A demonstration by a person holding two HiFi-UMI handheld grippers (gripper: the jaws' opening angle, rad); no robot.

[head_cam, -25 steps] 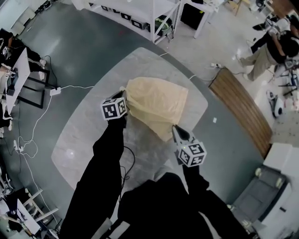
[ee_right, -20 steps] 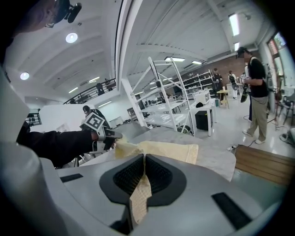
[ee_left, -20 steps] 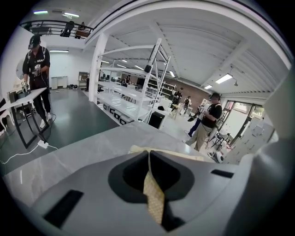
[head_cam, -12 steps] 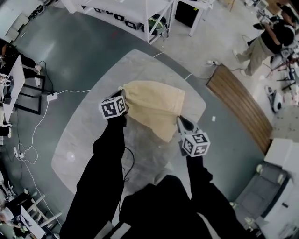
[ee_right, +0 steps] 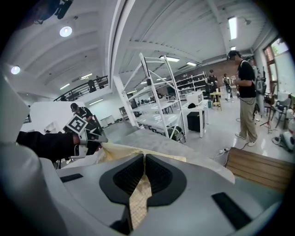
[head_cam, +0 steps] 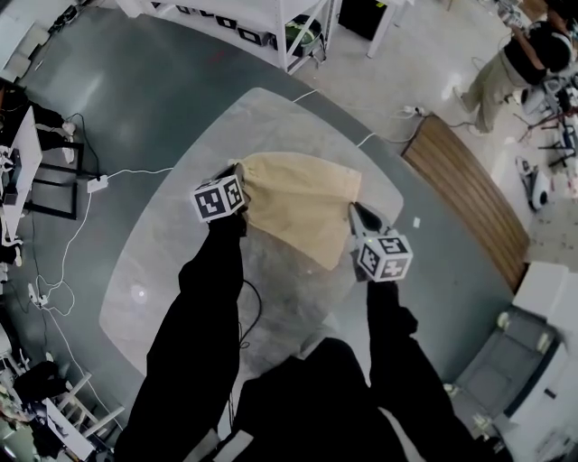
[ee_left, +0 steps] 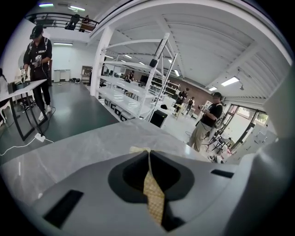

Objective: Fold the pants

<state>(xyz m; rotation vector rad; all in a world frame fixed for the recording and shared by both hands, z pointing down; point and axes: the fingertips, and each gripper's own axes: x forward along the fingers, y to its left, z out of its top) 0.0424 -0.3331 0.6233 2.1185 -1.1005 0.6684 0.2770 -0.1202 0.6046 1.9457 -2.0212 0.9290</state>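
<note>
Left tool [ee_left: 148, 154] pinches tan pants [ee_left: 153, 198] (above the grey table [ee_left: 83, 150]).

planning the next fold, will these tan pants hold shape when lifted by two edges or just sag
Probably floppy: the pants drape between the left gripper and right gripper, one corner drooping. Likely light, since thin pinches in the shut jaws seem to carry them. The textured weave probably resists slipping.

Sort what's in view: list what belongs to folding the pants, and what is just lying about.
For the job:
- tan fabric pants
- left gripper, shut on the pants
- right gripper, shut on the pants
- grey stone-look table under them

Lying about:
- white metal shelving rack
- white power strip with its cable on the floor
- brown slatted wooden board
</note>
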